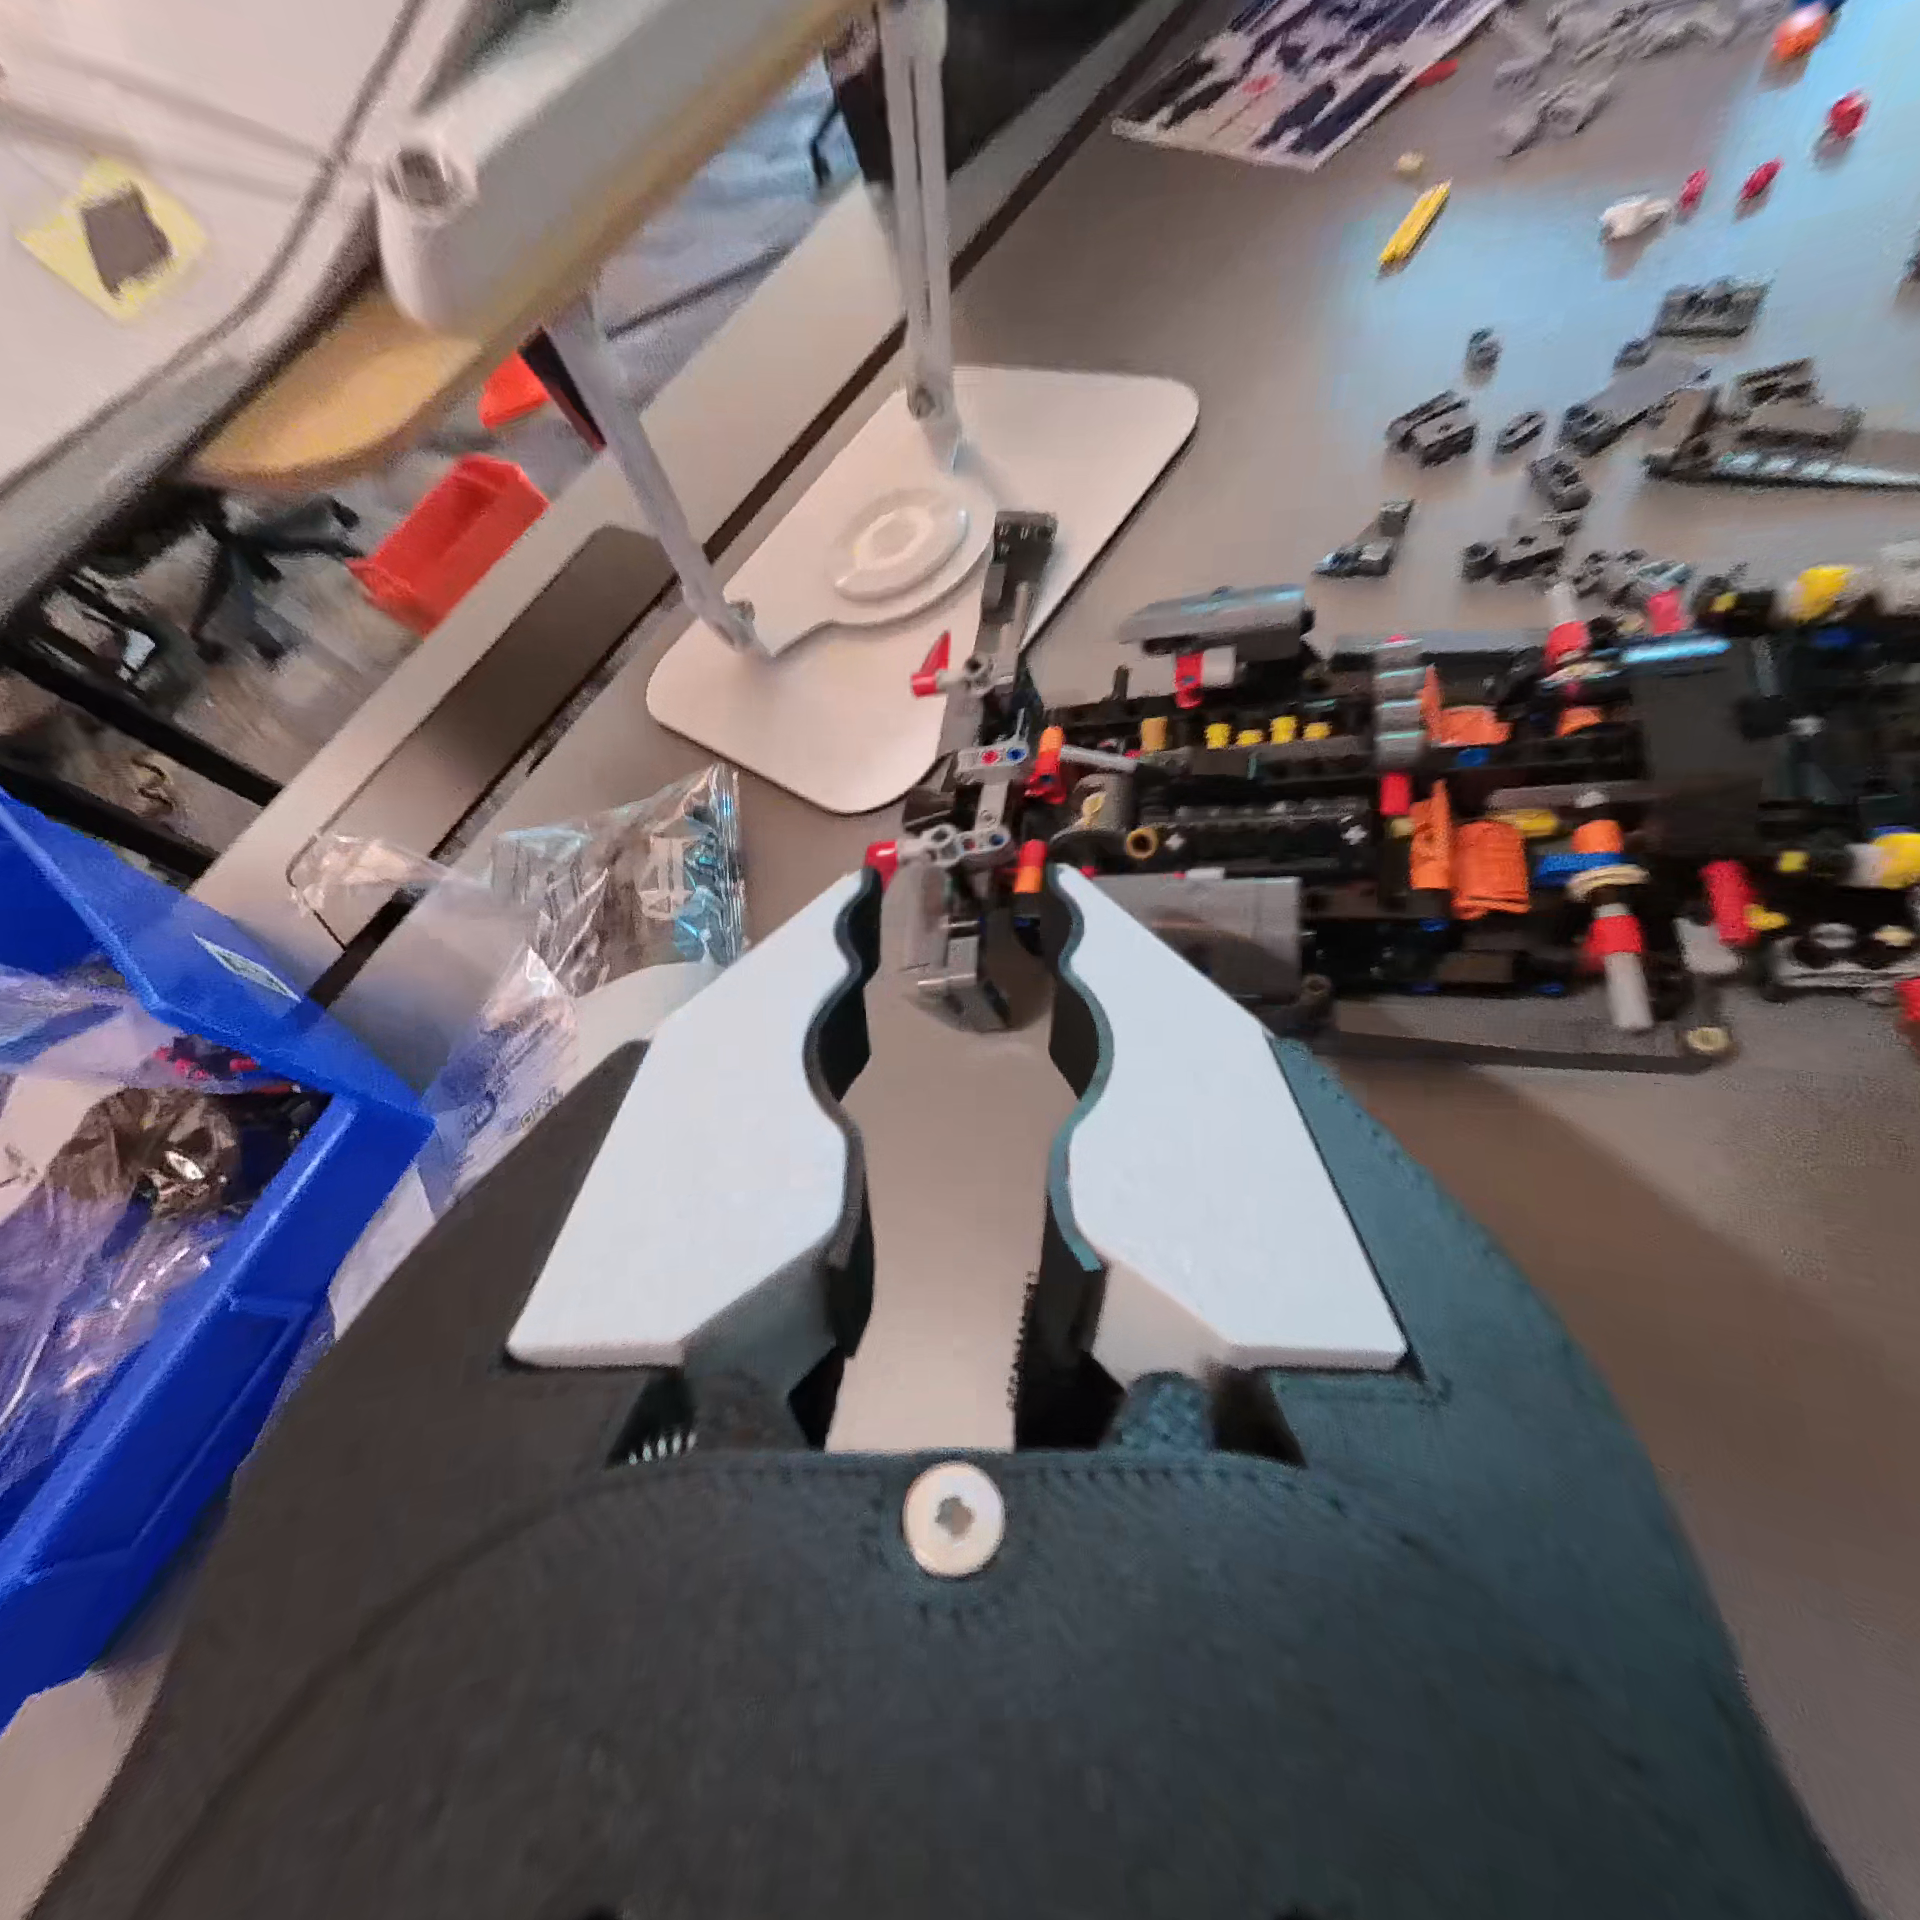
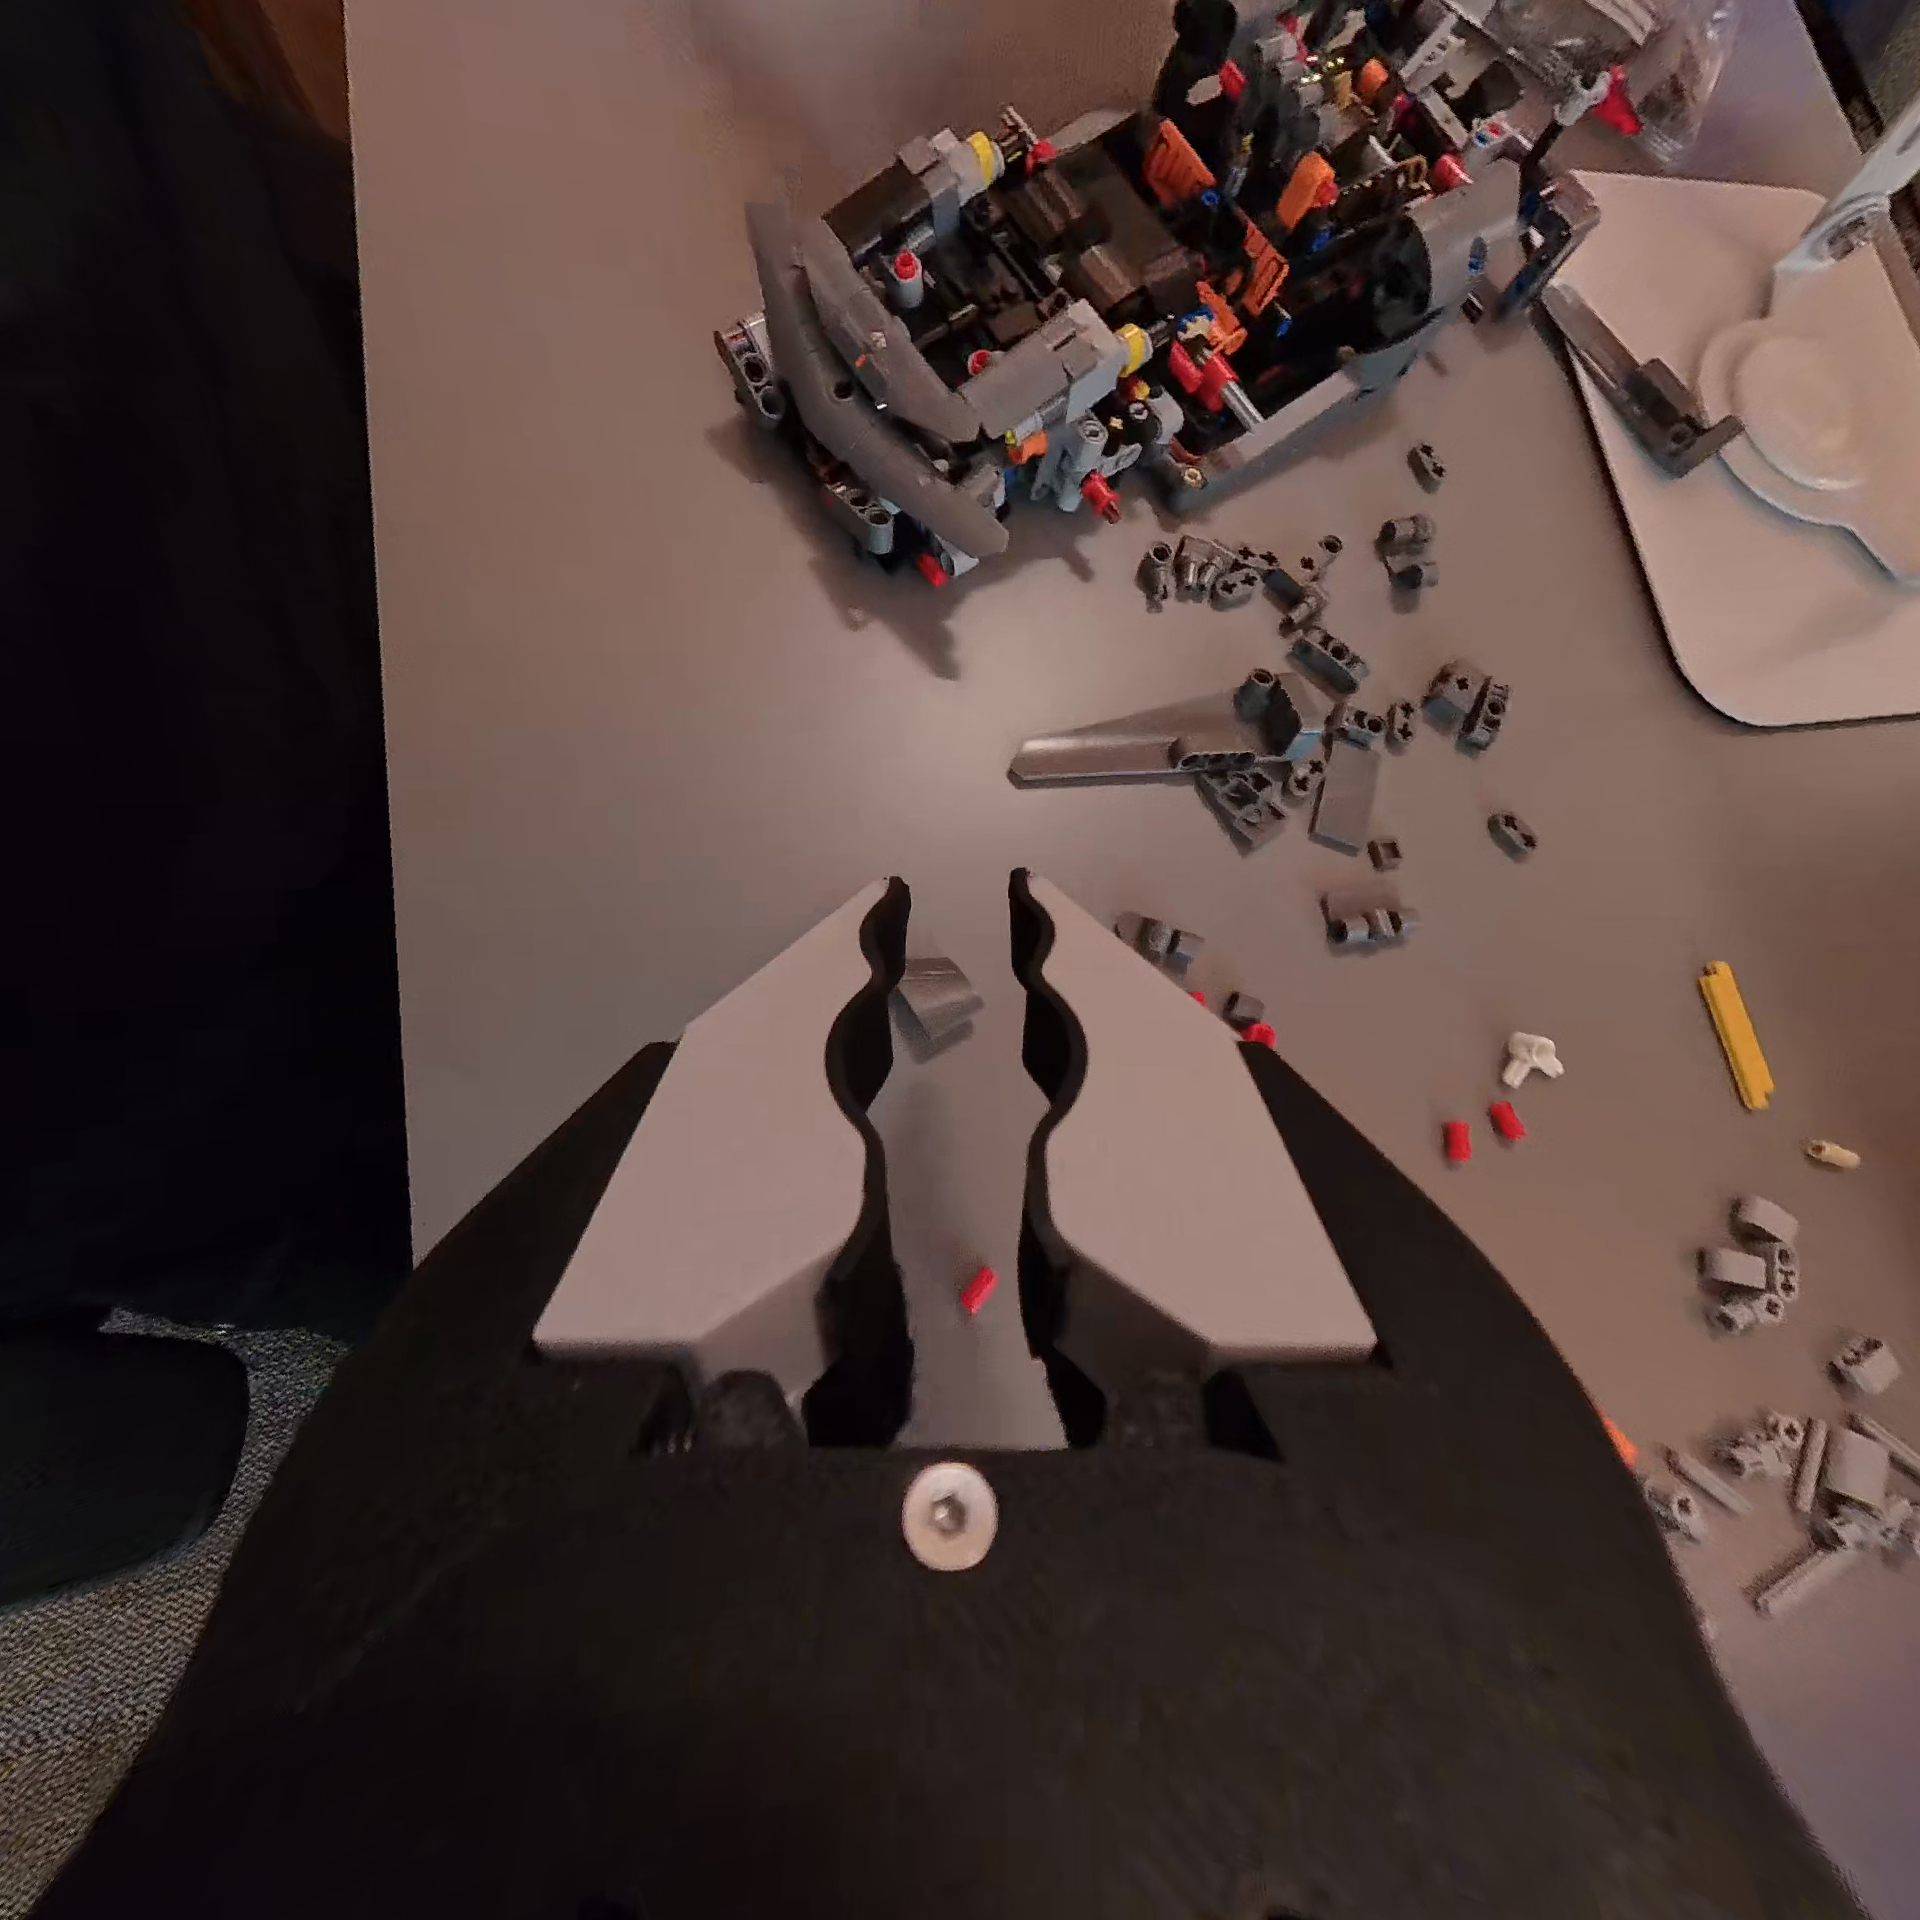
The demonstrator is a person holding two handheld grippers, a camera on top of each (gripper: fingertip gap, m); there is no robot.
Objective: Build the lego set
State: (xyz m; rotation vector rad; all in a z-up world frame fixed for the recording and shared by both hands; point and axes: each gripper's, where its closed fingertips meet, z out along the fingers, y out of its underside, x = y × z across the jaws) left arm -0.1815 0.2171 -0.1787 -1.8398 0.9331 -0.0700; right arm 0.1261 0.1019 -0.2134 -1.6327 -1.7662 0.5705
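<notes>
Left gripper (image 1: 961,883): fingers apart, moderate gap, nothing clamped. Between the tips stands the grey-and-black end block (image 1: 951,961) of the brick-built model (image 1: 1351,831), at its near corner; open space shows on both sides of it, so neither pad presses. View is motion-blurred, so contact at the very tips is hard to rule out

Right gripper (image 2: 958,883): fingers narrowly apart, empty, above the grey table (image 2: 623,727). A small dark grey curved piece (image 2: 935,997) lies on the table seen through the gap, close beside the left finger; whether it touches, cannot tell. A small red pin (image 2: 977,1288) lies farther back under the jaws

Surroundings: blue bin (image 1: 208,1195) with bags and a clear bag of parts (image 1: 613,894) left of the model; white lamp base (image 1: 935,582) behind it; loose grey pieces (image 2: 1309,727) and a yellow axle (image 2: 1733,1034) to the right

Risks, as judged:
- left tips sit among thin grey links and red pins (image 1: 966,842); a sideways nudge could snap them off or shove the model
- right fingers could sweep the curved piece or scatter neighbours
- blur suggests fast handling, poor aim
</notes>
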